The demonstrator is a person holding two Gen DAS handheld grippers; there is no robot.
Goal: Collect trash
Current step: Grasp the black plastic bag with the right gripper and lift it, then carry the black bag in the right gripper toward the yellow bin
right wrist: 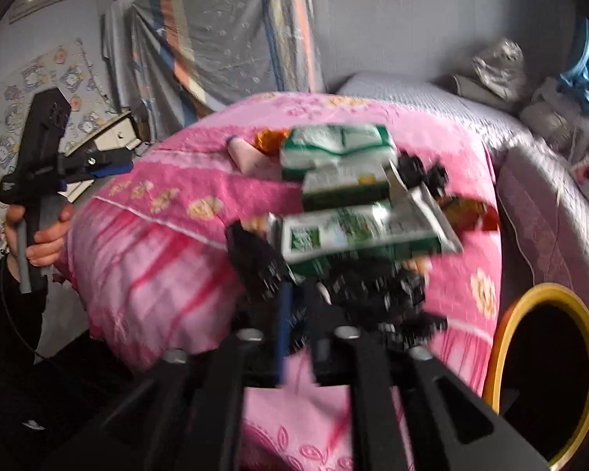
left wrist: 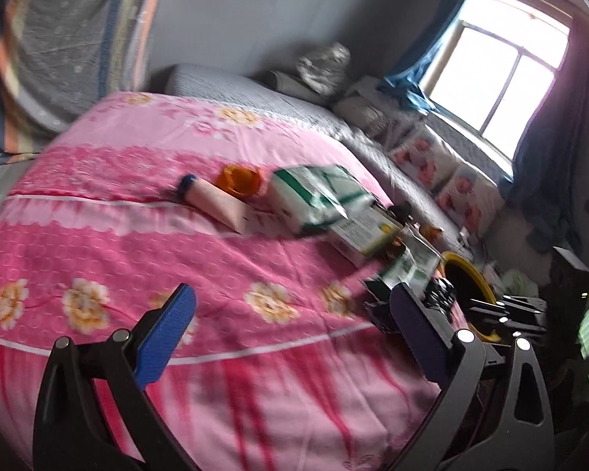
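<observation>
Trash lies in a row on the pink floral bedspread (left wrist: 176, 259): a pink tube with a blue cap (left wrist: 216, 202), an orange cup (left wrist: 241, 180), a green-and-white carton (left wrist: 314, 192) and a flat box (left wrist: 367, 231). My left gripper (left wrist: 290, 333) hovers open over bare bedspread in front of them, its pads wide apart. My right gripper (right wrist: 300, 300) points at another green-and-white carton (right wrist: 357, 235) lying among black crumpled wrappers (right wrist: 373, 286). A narrow gap shows between its pads, and I see nothing pinched there. Everything is motion-blurred.
A dark bin with a yellow rim (right wrist: 498, 337) stands by the bed's right edge, close to the right gripper. A grey mattress (left wrist: 294, 106), pillows and bags run toward the window (left wrist: 502, 66). A hand (right wrist: 47, 235) holds the left gripper (right wrist: 98, 172) at far left.
</observation>
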